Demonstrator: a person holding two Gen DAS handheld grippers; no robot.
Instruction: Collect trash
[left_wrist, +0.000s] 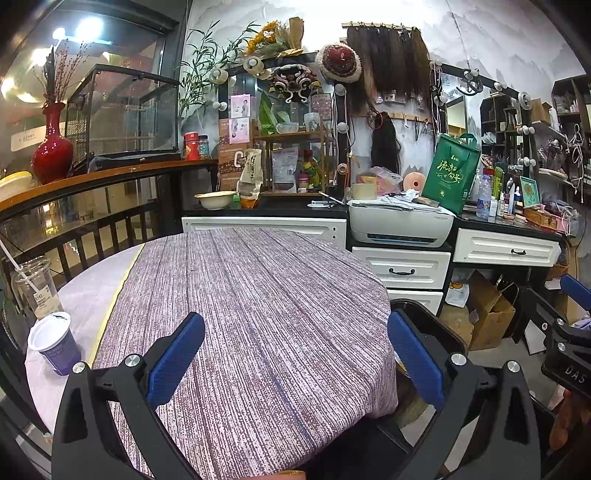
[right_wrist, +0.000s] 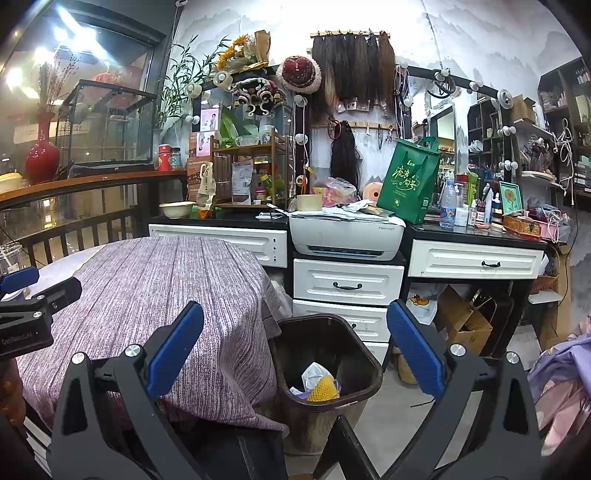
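At far left, on the bare edge of a round table (left_wrist: 92, 291), stand a clear plastic cup with a straw (left_wrist: 35, 288) and, just beside it, a lidded purple paper cup (left_wrist: 55, 341); these look like the remaining trash, though whether they are empty cannot be told. The striped purple tablecloth (left_wrist: 258, 314) is otherwise bare. The left gripper (left_wrist: 295, 362) hovers over it, jaws spread wide, holding nothing. To the right, the right gripper (right_wrist: 295, 354) hangs equally wide and empty above a brown waste bin (right_wrist: 365, 384) beside the table, already holding crumpled paper and yellow foam netting (right_wrist: 323, 387). A risk: the cups stand near the table's edge, so a clumsy reach could knock one over and spill any leftover drink.
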